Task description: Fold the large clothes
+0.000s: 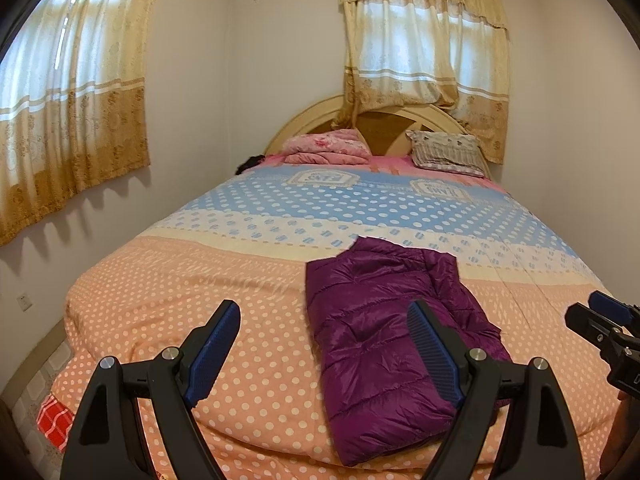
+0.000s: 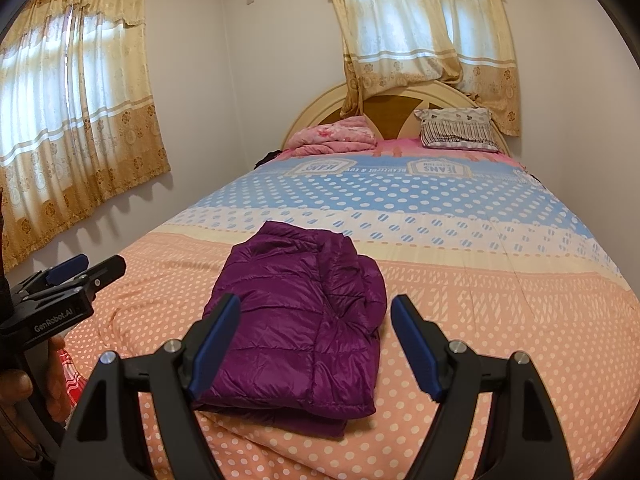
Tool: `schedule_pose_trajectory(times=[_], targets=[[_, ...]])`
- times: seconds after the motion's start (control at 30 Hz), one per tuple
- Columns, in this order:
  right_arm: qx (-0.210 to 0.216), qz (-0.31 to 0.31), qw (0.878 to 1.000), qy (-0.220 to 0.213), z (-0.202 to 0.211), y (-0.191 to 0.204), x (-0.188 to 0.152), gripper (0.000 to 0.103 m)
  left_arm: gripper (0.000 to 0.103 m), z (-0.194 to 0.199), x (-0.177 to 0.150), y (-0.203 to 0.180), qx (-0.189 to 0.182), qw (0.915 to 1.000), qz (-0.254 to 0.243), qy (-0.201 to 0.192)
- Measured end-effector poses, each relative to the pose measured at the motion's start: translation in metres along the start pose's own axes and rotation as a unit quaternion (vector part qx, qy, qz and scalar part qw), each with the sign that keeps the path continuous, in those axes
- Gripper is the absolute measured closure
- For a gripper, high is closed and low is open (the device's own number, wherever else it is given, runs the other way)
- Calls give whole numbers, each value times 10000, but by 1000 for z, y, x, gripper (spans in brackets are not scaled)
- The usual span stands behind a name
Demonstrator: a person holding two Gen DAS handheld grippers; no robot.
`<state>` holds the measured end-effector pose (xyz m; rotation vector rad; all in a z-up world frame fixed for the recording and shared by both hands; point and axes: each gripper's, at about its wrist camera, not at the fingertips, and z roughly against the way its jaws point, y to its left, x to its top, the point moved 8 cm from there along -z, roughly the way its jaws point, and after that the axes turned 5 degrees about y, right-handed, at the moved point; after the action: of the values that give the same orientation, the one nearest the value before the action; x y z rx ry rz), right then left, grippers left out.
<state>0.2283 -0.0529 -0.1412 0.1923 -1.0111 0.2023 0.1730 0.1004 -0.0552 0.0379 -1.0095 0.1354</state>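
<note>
Bedroom with a polka-dot bedspread [image 2: 500, 320], and the purple puffer jacket [image 2: 296, 320] lies folded near the foot edge, long axis running near-to-far, dead ahead of my right gripper [image 2: 316, 344] and right of my left gripper [image 1: 324, 356], both spread wide, holding nothing.

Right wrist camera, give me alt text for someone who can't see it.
A folded purple puffer jacket lies on a polka-dot bedspread, framed by the open right gripper hovering empty above it. The left gripper shows at the left edge; pillows and curtained windows behind.
</note>
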Motion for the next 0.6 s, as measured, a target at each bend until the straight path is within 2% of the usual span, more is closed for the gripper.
schedule_pose_trajectory(times=[0.6], targets=[[29,17,10000,12,-5,8,-1,23,17,-3,-2,2,135,9999,3,-18]])
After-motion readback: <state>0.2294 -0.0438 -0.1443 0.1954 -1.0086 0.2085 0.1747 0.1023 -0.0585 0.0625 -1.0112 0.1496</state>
